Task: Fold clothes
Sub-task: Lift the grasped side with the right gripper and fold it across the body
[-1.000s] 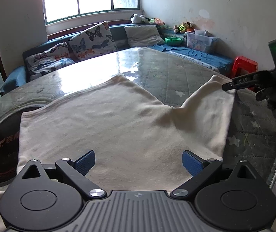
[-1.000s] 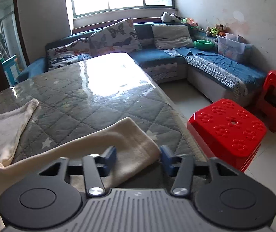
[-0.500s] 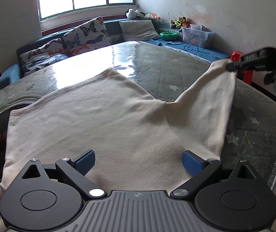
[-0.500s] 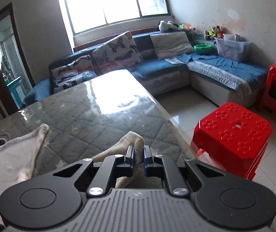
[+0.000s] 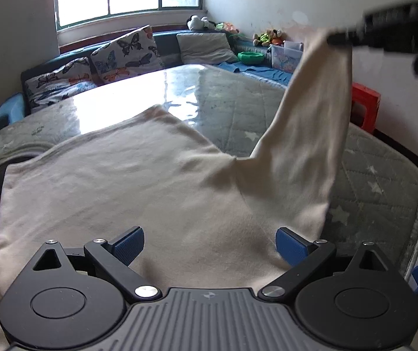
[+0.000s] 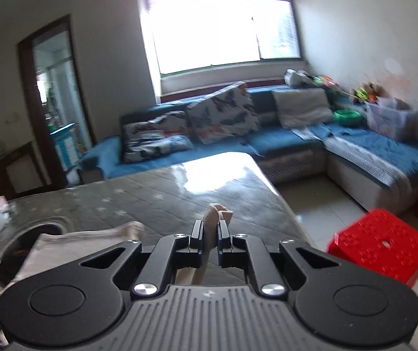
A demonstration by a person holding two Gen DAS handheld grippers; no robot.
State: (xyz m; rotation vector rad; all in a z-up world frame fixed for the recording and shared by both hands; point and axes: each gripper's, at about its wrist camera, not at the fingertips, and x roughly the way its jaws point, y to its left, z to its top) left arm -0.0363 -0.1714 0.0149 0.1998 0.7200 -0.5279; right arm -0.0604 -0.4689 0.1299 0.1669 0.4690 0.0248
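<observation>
The cream long-sleeved cotton top (image 5: 138, 181) lies flat on the grey quilted table (image 5: 370, 181), filling the frame's centre. The right gripper (image 6: 210, 231), clamped on the sleeve cuff (image 6: 213, 216), now holds it raised at upper right, higher than a second ago. The left gripper (image 5: 209, 241) hovers over the hem, fingers wide apart, empty.

A cream shirt (image 5: 127, 181) is spread flat on the table. One sleeve (image 5: 311, 122) is lifted up high.
</observation>
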